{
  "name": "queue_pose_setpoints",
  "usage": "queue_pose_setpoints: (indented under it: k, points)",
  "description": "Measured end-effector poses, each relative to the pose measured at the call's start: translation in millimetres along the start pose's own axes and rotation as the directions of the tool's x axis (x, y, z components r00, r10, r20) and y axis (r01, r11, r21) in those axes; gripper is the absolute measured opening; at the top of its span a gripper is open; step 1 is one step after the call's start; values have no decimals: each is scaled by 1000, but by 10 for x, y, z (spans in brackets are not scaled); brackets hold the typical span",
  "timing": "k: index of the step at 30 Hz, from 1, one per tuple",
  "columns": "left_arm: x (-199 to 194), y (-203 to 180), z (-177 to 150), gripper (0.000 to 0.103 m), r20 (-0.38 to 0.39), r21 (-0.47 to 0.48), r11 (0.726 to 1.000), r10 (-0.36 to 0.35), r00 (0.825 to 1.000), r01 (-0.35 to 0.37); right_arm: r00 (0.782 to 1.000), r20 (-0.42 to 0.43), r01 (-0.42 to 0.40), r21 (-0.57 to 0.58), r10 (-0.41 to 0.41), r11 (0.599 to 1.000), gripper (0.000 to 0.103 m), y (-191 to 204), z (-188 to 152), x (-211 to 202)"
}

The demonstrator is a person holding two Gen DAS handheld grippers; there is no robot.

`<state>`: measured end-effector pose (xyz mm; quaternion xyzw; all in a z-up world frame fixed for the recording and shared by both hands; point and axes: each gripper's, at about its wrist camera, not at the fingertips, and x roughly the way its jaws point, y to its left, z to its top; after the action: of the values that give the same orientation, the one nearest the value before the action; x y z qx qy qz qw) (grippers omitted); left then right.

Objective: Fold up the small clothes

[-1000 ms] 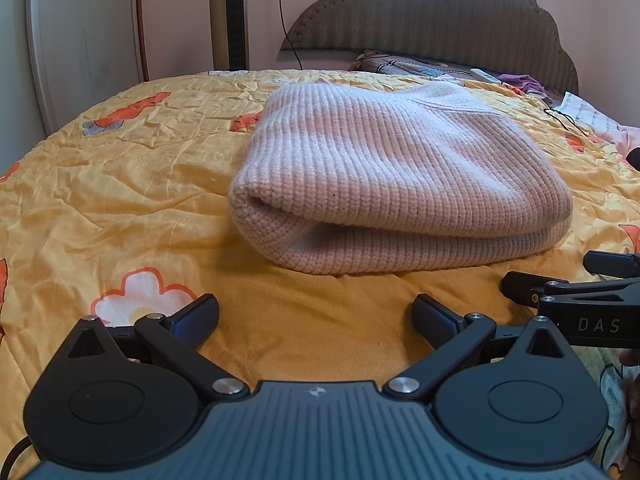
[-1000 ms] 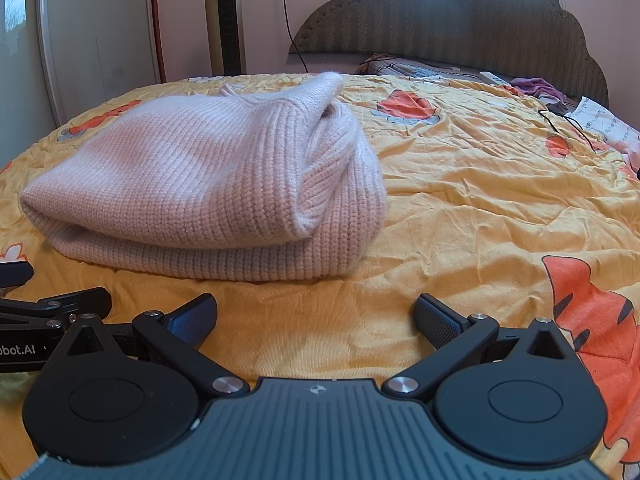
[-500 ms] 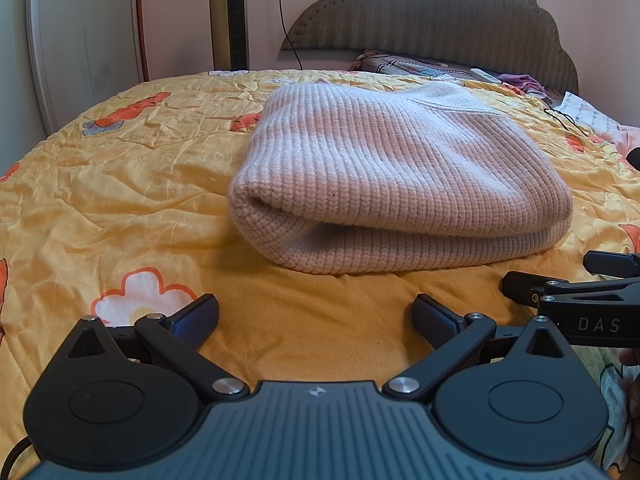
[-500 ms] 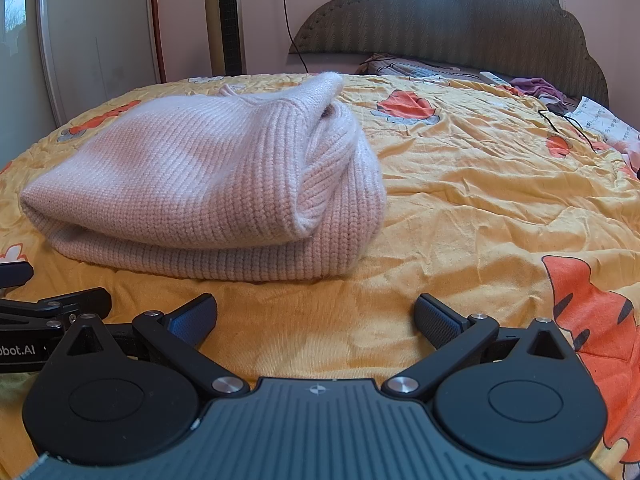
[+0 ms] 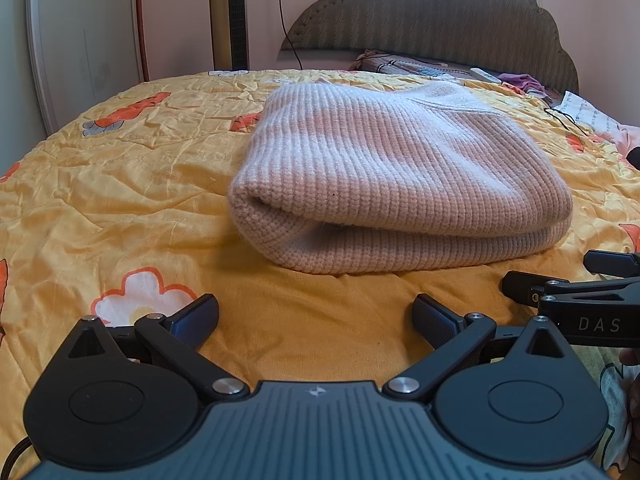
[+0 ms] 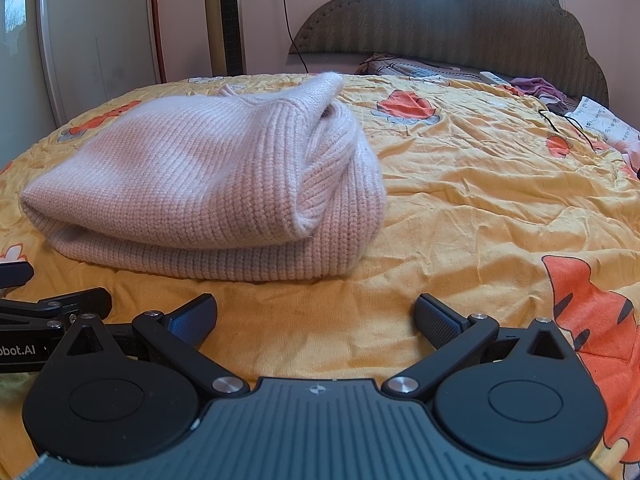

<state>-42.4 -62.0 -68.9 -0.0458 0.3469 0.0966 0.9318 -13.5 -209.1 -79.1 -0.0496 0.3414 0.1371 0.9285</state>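
So both tongs are parked low over the bed, side by side, neither one touching anything. The left gripper (image 5: pixel 316 314) has its fingers spread wide with only bare yellow bedspread (image 5: pixel 120 184) between them. Same for the right gripper (image 6: pixel 316 316): spread wide, nothing pinched, just quilt in the gap.

The pink knit sweater (image 5: pixel 392 184) sits folded into a chunky bundle on the bedspread, just ahead of both sets of fingertips but clear of them. From the left tongs it's straight ahead and a bit to the right, with the rounded fold facing the camera. From the right tongs the sweater (image 6: pixel 208 184) lies ahead and off to the left, and you can see the ribbed hem layers stacked at its right end.

In the left view the right tongs poke in from the right edge; in the right view the left tongs (image 6: pixel 56 308) show at the left edge.

Far beyond the sweater there's a dark scalloped headboard (image 5: pixel 440 16), a tower fan (image 6: pixel 224 16) by the wall to the left of it, and some crumpled clothes (image 6: pixel 536 88) near the pillows at far right.
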Motion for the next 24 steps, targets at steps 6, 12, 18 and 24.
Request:
queue_pose_setpoints:
  k: [6,12,18,24]
  points:
    - [0,-1,-1,103,0,0,1000,0,1000,0,1000,0,0,0,0,1000,102,1,0,2]
    - [3,-7,4,103,-5,4,1000,5,1000,-5,1000,0,0,0,0,1000,102,0,0,1]
    - [6,-10,5,103,-12,6,1000,6,1000,-6,1000,0,0,0,0,1000,102,1,1,1]
    - [20,-21,22,103,-19,14,1000,10,1000,-10,1000,0,0,0,0,1000,102,1,0,1]
